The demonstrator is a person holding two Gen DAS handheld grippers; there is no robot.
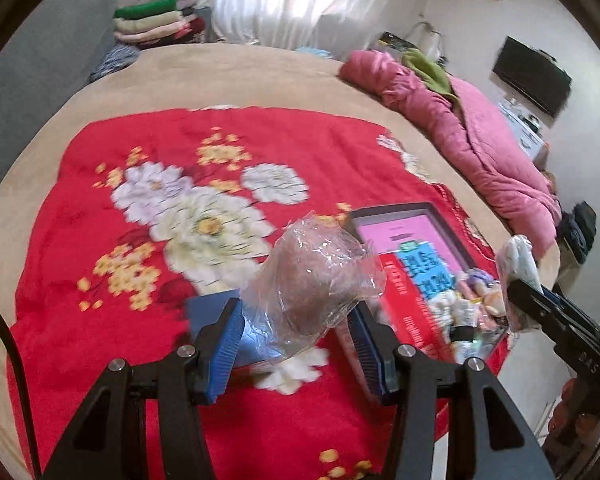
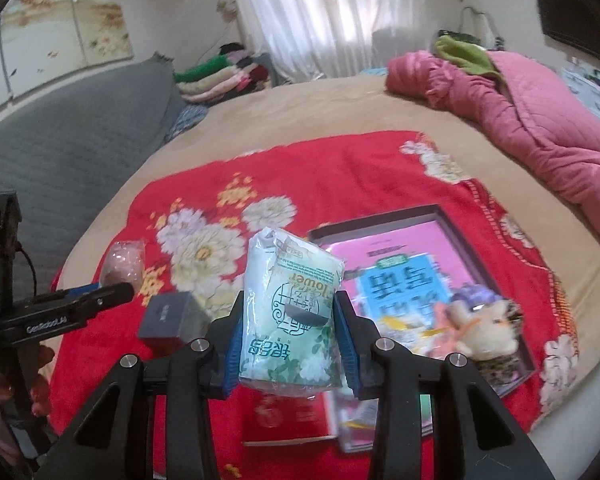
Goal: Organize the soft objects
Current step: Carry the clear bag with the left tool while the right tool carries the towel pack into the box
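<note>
left hand-held gripper [image 1: 296, 332] clamps a plastic-wrapped brown lump [image 1: 312, 276]; right hand-held gripper [image 2: 288, 340] clamps a tissue pack [image 2: 292, 304].

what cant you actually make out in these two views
- Left wrist view: what is inside the clear plastic bag held in the left tongs; crinkled film and blur leave only a brownish lump.
- Left wrist view: the right tongs, cut off at the edge by their own arm.
- Right wrist view: the small print on the tissue pack in the right tongs, too small.
- Right wrist view: the box floor under the plush toys.

A tan bed [image 2: 332, 104] carries a red floral blanket [image 2: 340, 176] and pink quilt [image 2: 540, 112].
</note>
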